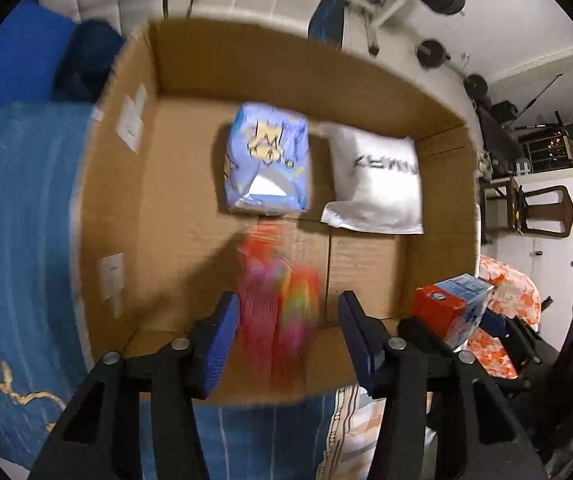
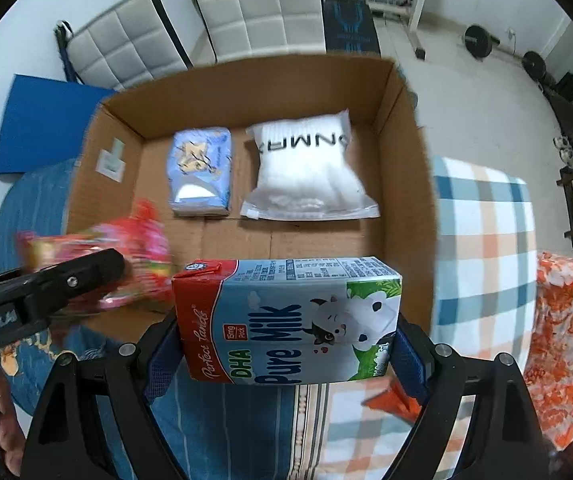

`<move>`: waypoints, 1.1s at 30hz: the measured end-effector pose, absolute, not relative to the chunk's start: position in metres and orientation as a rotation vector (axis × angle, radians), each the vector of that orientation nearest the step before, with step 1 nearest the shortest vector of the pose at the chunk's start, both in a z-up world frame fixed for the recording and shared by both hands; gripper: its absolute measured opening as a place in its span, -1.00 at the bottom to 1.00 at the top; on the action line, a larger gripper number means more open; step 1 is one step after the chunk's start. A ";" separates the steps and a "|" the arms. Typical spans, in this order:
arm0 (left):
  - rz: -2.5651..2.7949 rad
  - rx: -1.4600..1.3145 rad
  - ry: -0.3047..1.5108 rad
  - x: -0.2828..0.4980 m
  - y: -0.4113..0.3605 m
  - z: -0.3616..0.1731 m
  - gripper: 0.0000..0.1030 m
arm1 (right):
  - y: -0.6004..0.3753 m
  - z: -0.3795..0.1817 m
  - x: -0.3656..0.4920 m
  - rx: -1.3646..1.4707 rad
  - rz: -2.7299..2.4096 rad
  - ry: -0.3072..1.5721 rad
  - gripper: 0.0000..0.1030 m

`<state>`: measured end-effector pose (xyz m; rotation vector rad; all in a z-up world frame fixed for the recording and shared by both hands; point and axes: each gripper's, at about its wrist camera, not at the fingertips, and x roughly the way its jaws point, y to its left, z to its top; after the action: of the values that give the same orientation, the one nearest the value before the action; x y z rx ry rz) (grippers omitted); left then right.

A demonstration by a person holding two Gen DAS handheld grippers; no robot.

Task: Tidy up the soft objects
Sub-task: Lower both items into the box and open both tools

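An open cardboard box (image 1: 190,184) (image 2: 406,168) holds a blue tissue pack (image 1: 268,164) (image 2: 202,170) and a white sock pack (image 1: 378,184) (image 2: 310,172) side by side at its far end. My left gripper (image 1: 286,336) is open above the box's near edge; a blurred red and multicoloured soft packet (image 1: 282,300) (image 2: 134,256) is between its fingers, apart from both pads. My right gripper (image 2: 286,344) is shut on a milk carton (image 2: 290,320) (image 1: 452,308), held sideways over the box's near edge.
The box rests on a bed with a blue cover (image 1: 18,216) and a checked sheet (image 2: 486,216). An orange and white cloth (image 2: 566,340) lies at the right. White padded chairs (image 2: 254,4) and gym weights (image 2: 478,38) stand behind.
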<state>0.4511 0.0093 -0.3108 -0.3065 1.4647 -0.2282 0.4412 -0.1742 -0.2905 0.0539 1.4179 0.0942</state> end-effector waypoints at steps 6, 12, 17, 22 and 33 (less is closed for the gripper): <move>-0.244 -0.324 1.608 0.482 0.006 -0.372 -0.06 | -0.163 -0.345 0.463 0.002 0.071 1.526 0.75; -0.233 -0.277 1.653 0.489 0.000 -0.397 -0.06 | -0.160 -0.378 0.475 -0.007 0.069 1.590 0.76; -0.229 -0.276 1.658 0.488 0.003 -0.405 -0.06 | -0.160 -0.397 0.479 -0.024 0.063 1.641 0.76; -0.212 -0.222 1.647 0.484 0.001 -0.406 -0.02 | -0.168 -0.406 0.480 -0.022 0.013 1.664 0.77; -0.139 -0.140 1.618 0.470 -0.001 -0.387 0.38 | -0.175 -0.402 0.485 0.018 0.009 1.692 0.79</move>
<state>0.4697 -0.0007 -0.3867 -0.1398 1.6178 -0.1389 0.4852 -0.1753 -0.4021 0.0183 1.6919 0.0089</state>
